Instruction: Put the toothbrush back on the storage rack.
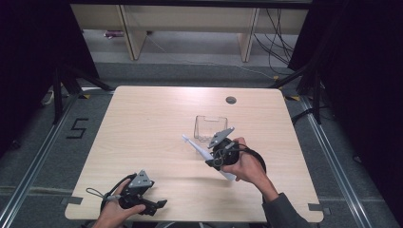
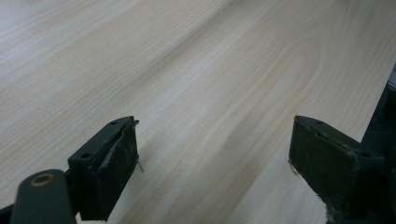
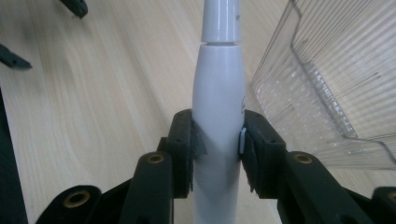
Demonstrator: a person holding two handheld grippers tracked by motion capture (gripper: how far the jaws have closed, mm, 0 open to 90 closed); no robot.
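We see what looks like a white electric toothbrush (image 3: 218, 93) clamped in the right gripper (image 3: 218, 144) jaws just beside the clear plastic bin (image 3: 336, 70), above the counter (image 1: 142, 133), while the left gripper (image 2: 215, 158) jaws gape empty.

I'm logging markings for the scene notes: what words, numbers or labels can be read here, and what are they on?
"5": black figure on the grey floor left of the table.
Small dark print on the white electric toothbrush, at its right edge: too small to read.
Nothing else legible.
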